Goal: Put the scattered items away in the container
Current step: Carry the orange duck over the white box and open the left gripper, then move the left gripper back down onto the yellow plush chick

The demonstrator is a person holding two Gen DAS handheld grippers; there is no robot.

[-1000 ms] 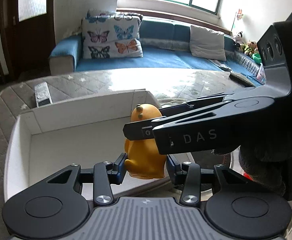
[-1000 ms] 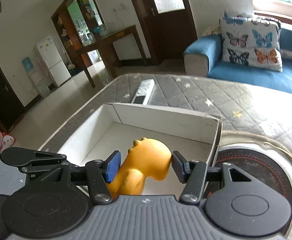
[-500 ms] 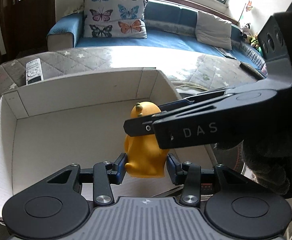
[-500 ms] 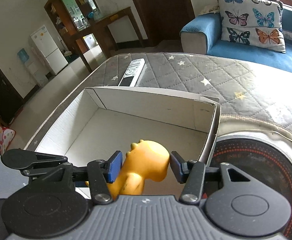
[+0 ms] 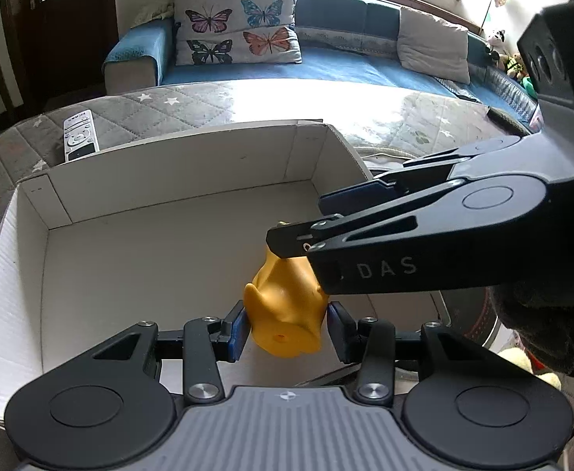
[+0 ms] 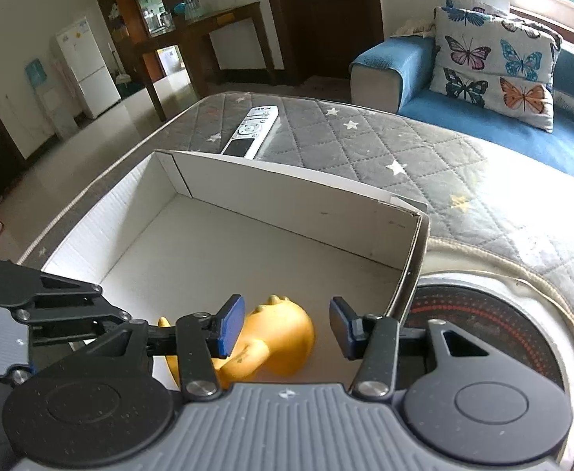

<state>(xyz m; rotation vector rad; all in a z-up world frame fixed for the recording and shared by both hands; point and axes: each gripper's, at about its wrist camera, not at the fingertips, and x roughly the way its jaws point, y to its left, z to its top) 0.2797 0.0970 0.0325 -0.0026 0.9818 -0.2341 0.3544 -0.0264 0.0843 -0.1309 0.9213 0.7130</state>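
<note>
An orange toy dinosaur [image 5: 287,314] is tipped over low inside the white cardboard box [image 5: 169,168], its flat base turned toward the left wrist camera. My left gripper [image 5: 287,329] straddles it, blue pads close at each side, with a thin gap at the right pad. My right gripper [image 5: 298,221] reaches in from the right, fingers just above the toy's head. In the right wrist view the toy [image 6: 283,337] lies between and below the right gripper [image 6: 285,325]. Its jaws are closing and stand clear of the toy. The box's far wall [image 6: 287,196] stands behind.
A white remote [image 6: 251,129] lies on the grey quilted cover beyond the box. A round black hotplate [image 6: 483,333] with red rings sits against the box's right wall. A blue sofa with butterfly cushions [image 5: 240,31] stands behind. A pale plush [image 5: 522,357] shows at lower right.
Both grippers came down into the box. The toy went from upright between the left pads to tipped over and lower. The right pads stand closer together.
</note>
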